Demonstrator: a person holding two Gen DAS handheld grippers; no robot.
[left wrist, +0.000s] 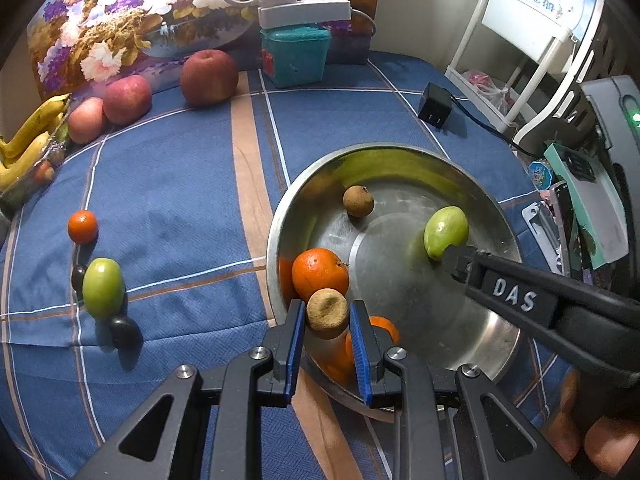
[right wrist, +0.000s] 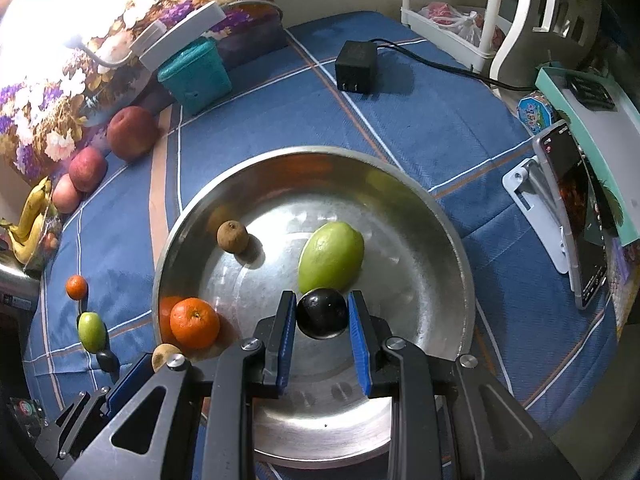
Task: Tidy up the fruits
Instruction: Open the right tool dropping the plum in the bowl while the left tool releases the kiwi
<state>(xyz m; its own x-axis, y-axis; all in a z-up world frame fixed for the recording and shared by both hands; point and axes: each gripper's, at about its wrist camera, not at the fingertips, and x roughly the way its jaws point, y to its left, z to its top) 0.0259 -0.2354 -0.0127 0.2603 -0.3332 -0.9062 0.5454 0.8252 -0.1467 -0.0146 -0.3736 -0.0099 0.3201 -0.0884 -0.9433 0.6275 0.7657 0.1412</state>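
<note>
A steel bowl [left wrist: 496, 216] [right wrist: 436, 208] sits on the blue cloth. Inside lie a brown longan [left wrist: 358, 200] [right wrist: 232, 237], a green fruit [left wrist: 446, 231] [right wrist: 331, 257] and an orange [left wrist: 320, 274] [right wrist: 195, 323]. My left gripper [left wrist: 327, 314] is shut on a tan round fruit [left wrist: 327, 312] over the bowl's near rim; it also shows in the right wrist view [right wrist: 162, 356]. My right gripper [right wrist: 322, 314] is shut on a dark plum [right wrist: 322, 313] above the bowl's middle; it reaches in from the right in the left wrist view [left wrist: 456, 262].
On the cloth left of the bowl lie a small orange [left wrist: 82, 227], a green fruit [left wrist: 103, 288] and two dark plums [left wrist: 124, 331]. Apples [left wrist: 209, 77], bananas [left wrist: 28, 136], a teal box [left wrist: 295, 56], a black adapter [right wrist: 356, 66] and a phone on a stand [right wrist: 572, 216] ring the area.
</note>
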